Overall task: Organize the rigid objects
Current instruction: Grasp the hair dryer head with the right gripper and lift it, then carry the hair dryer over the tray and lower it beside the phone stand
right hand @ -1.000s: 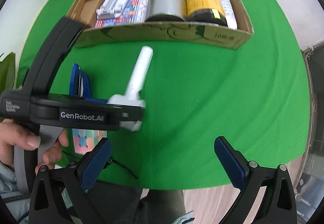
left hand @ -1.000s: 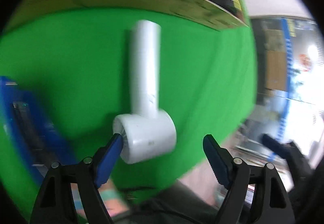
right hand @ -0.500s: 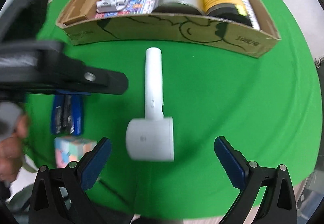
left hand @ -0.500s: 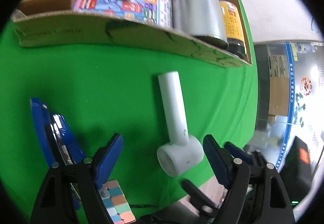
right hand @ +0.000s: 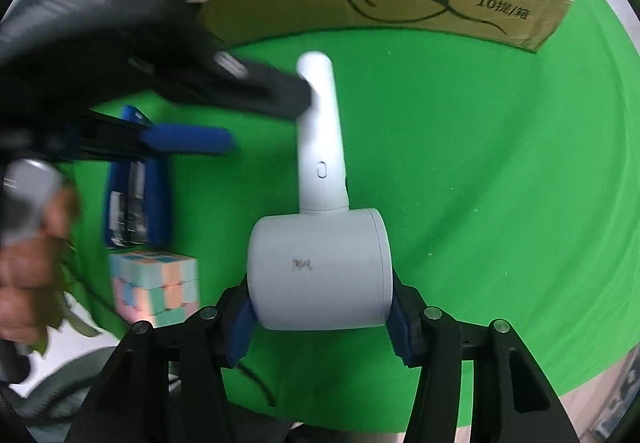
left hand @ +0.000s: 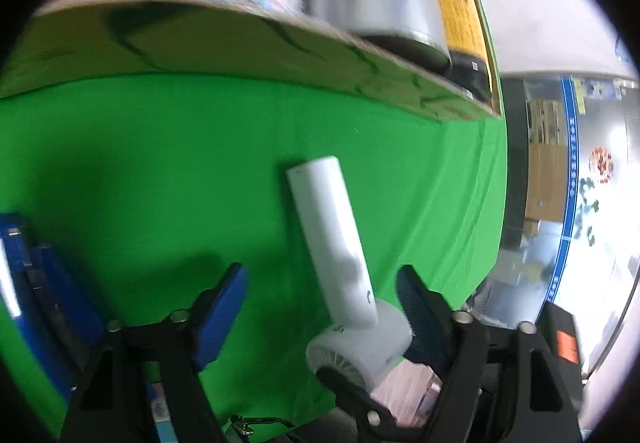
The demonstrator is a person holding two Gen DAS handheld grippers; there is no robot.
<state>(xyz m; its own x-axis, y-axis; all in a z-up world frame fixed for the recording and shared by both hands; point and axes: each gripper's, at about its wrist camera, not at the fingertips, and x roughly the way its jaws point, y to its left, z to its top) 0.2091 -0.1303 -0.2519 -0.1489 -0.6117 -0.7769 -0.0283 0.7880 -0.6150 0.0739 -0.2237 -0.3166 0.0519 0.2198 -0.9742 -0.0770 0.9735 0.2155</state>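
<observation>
Whereas a second ago your right gripper hung wide open above the cloth, its jaws now close on the dryer, pads against both ends of the barrel; the pick-up looks under way. Your left gripper, narrowing and holding nothing, sits beside the handle. The dryer lies on the cloth before the box, long axis running from barrel to handle tip, which points at the box.

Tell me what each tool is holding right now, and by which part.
The right tool is closing on the white hair dryer, pads at both ends of its barrel. The left tool holds nothing.
</observation>
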